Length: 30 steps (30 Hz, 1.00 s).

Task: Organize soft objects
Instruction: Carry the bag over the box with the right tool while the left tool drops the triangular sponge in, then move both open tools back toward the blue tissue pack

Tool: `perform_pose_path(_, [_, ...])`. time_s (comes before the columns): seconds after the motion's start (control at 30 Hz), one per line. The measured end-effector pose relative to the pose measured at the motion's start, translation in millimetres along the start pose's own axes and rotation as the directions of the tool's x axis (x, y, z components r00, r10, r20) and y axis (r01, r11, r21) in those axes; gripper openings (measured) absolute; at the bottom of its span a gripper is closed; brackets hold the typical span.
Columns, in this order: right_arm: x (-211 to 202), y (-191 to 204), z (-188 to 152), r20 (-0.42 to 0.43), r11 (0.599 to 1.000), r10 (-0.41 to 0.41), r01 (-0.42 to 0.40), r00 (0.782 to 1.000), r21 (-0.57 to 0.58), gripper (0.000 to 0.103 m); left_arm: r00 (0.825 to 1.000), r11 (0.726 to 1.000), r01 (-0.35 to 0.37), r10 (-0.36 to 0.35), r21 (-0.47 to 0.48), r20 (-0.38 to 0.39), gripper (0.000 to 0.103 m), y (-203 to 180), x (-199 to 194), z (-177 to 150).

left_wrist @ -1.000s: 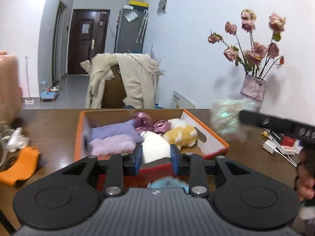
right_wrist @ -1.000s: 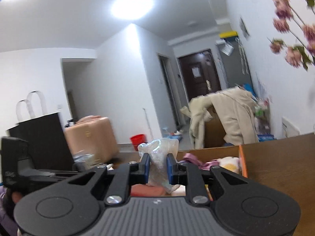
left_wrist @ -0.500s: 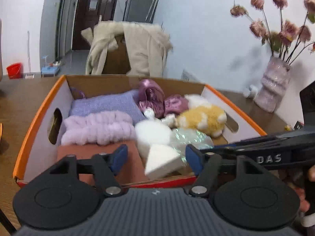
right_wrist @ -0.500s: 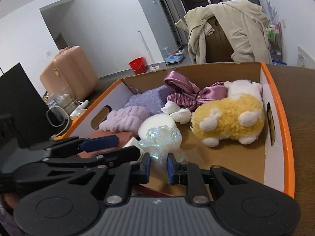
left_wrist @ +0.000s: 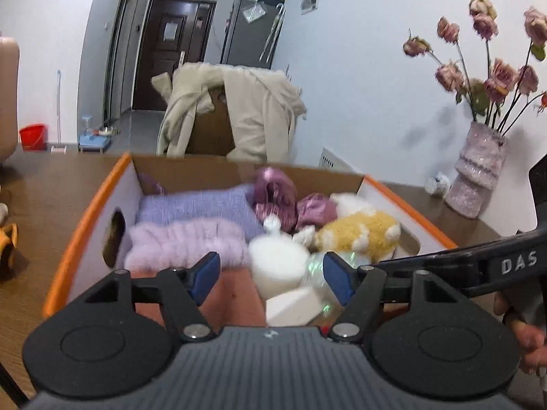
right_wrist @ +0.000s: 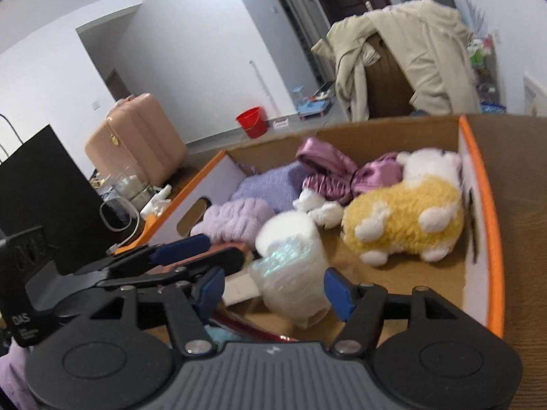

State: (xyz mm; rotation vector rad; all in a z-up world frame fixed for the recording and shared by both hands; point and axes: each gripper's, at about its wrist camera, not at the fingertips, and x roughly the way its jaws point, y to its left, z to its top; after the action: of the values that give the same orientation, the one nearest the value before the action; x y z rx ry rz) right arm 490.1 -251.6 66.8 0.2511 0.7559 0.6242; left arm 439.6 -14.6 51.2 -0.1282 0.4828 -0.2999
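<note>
Your right gripper point(right_wrist: 273, 290), jaws just opened, frees the iridescent wad point(right_wrist: 290, 273) straight ahead into the box point(right_wrist: 492, 212); your left gripper point(left_wrist: 271, 278) gapes empty beside it.

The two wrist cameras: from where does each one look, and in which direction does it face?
Left wrist: sits on the left gripper, facing the box toward the door; the right gripper and a hand show.
Right wrist: sits on the right gripper, facing the box toward the suitcase; the left gripper shows.
Shared: yellow plush, iridescent bundle.
</note>
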Motion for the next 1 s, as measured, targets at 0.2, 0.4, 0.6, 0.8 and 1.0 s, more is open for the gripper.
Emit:
perform_pose_path(0.2, [-71,53,13,0.204,0.972,-0.146,0.179,0.968,-0.155,0.068,0.985,0.990,-0.134,0.128,0.040,0.119,0.076,-13,-76,45])
perform_pose_path(0.4, [-174,99,-33,0.411,0.948,-0.171,0.263,0.895,-0.180,0.087,0.974,0.988,-0.146,0.136,0.044,0.182,0.087,-27,-183,17])
perform_pose_path(0.6, [-224,113,-115,0.459,0.962,-0.186,0.256,0.869,-0.096,0.089,0.975,0.987,-0.161,0.156,0.015,0.158,0.093,-52,-255,-45])
perform_pose_path(0.8, [-219,128,-188,0.354,0.977,-0.152,0.194,0.923,-0.087,0.089,0.965,0.972,-0.228,0.218,0.060,0.144,0.098,-75,-297,-95])
perform_pose_path(1.0, [-223,132,-236,0.286,0.967,-0.199,0.236,0.937,-0.099,0.089,0.973,0.975,-0.214,0.207,0.060,0.102,0.098,-90,-296,-118])
